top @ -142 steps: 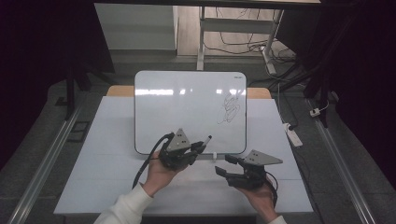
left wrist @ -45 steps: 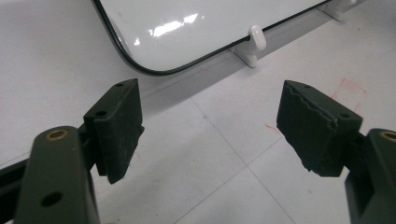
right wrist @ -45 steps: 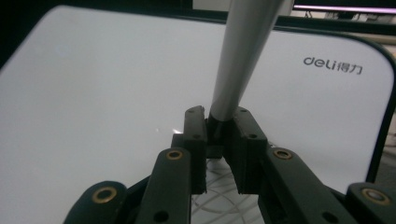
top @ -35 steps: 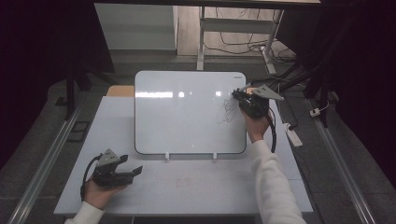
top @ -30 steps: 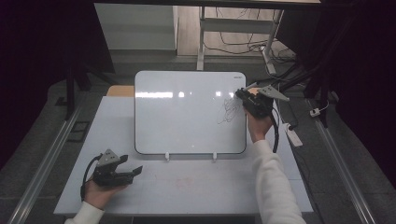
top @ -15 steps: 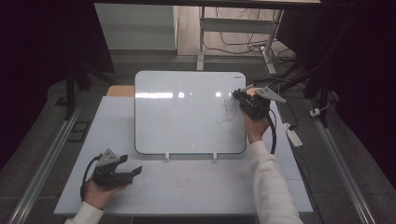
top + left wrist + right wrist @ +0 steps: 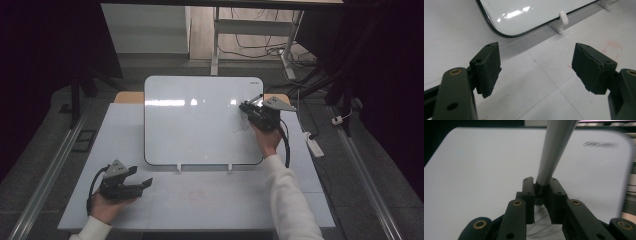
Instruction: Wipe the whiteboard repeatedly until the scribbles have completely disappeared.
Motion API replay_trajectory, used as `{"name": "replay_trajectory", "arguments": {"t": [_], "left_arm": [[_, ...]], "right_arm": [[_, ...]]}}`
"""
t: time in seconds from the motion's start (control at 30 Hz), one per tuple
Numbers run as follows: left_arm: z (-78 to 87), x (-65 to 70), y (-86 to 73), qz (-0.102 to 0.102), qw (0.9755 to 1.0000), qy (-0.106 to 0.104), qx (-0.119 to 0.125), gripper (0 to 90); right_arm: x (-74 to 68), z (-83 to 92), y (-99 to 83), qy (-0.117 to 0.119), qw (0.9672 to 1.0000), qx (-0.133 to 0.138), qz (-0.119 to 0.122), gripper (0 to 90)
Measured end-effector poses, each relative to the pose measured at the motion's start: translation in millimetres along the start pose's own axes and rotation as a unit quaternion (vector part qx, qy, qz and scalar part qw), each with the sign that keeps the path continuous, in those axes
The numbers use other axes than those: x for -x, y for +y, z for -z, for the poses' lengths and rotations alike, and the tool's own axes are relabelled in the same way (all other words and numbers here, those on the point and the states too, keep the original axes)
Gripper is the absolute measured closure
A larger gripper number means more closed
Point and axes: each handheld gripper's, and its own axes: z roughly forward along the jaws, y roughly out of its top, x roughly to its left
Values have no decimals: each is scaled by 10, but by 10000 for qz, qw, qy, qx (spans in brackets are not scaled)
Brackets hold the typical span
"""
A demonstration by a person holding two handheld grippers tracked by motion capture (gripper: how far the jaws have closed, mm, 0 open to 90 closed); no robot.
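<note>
A whiteboard (image 7: pixel 200 125) stands tilted on the white table (image 7: pixel 210 205), with a dark scribble (image 7: pixel 241 125) near its right edge. My right gripper (image 7: pixel 246 107) is over that scribble, shut on a grey marker (image 7: pixel 256 98). In the right gripper view the marker (image 7: pixel 554 152) rises from between the closed jaws of the right gripper (image 7: pixel 541 187), with the whiteboard (image 7: pixel 486 170) behind it. The marker's tip is hidden. My left gripper (image 7: pixel 141 176) rests at the table's front left, open and holding nothing. In the left gripper view, the left gripper (image 7: pixel 536 57) has bare table between its jaws, below the whiteboard (image 7: pixel 529 12).
Two white feet (image 7: pixel 178 168) (image 7: pixel 229 168) prop up the board's lower edge. Faint red marks (image 7: pixel 611 47) are on the table in front of it. A power strip (image 7: pixel 313 145) lies on the floor to the right. Metal rails run along both sides of the table.
Since the earliest frame my right gripper went from the table's front to the board's right side, and my left drew back to the front left. Over the last second the right gripper shifted slightly.
</note>
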Motion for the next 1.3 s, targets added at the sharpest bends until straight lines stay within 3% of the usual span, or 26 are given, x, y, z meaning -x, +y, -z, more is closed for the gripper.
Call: {"name": "replay_trajectory", "arguments": {"t": [0.07,0.1,0.23,0.3,0.37,0.4,0.43,0.53,0.57,0.6,0.67,0.73,0.83,0.9,1.0,1.03,1.1,1.17,1.2,1.23,1.3], "left_arm": [[8,8,1,-6,10000,-4,11,239],[13,10,2,-6,10000,0,27,239],[5,-1,5,16,10000,-13,32,238],[1,0,4,17,10000,-17,21,238],[9,10,5,1,10000,-7,33,238],[18,15,6,-9,10000,-8,46,238],[24,18,7,-13,10000,0,66,238],[22,4,6,10,10000,-1,77,238],[18,0,4,19,10000,-2,68,239],[13,-2,2,18,10000,-2,53,238],[15,5,1,-2,10000,10,42,238],[28,16,3,-17,10000,14,74,238],[29,4,5,-12,10000,12,83,238],[21,-4,0,8,10000,17,70,238],[20,10,2,-12,10000,23,57,238],[27,18,4,-25,10000,27,74,238],[37,24,7,-44,9999,29,101,239],[28,14,7,-29,9999,35,91,239],[21,10,6,-23,10000,43,75,239],[15,9,4,-16,10000,43,59,239],[17,17,2,-41,10000,36,49,239]], "right_arm": [[67,-1,29,-49,9998,99,-178,777],[58,-4,30,-59,9999,75,-138,777],[-74,4,-58,455,9983,-280,212,777],[-67,20,-68,392,9985,-254,299,777],[-4,44,-50,103,9999,-54,119,777],[11,42,-54,96,9999,-11,38,777],[-15,41,-65,114,9999,-40,92,777],[-184,32,-144,519,9971,-322,462,778],[-214,38,-161,522,9960,-371,624,778],[-194,45,-156,510,9961,-366,627,777],[-81,77,-124,203,9991,-144,341,778],[-30,82,-131,209,9997,-65,84,778],[-210,76,-214,634,9963,-398,431,778],[-280,104,-275,715,9938,-529,666,778],[-145,154,-245,411,9980,-295,378,777],[-121,155,-249,426,9985,-259,233,778],[-210,145,-286,604,9965,-403,415,778],[-358,126,-356,910,9911,-638,731,778],[-401,126,-368,898,9896,-674,895,778],[-390,124,-353,848,9899,-649,928,778],[-281,142,-307,514,9960,-374,625,777]]}}
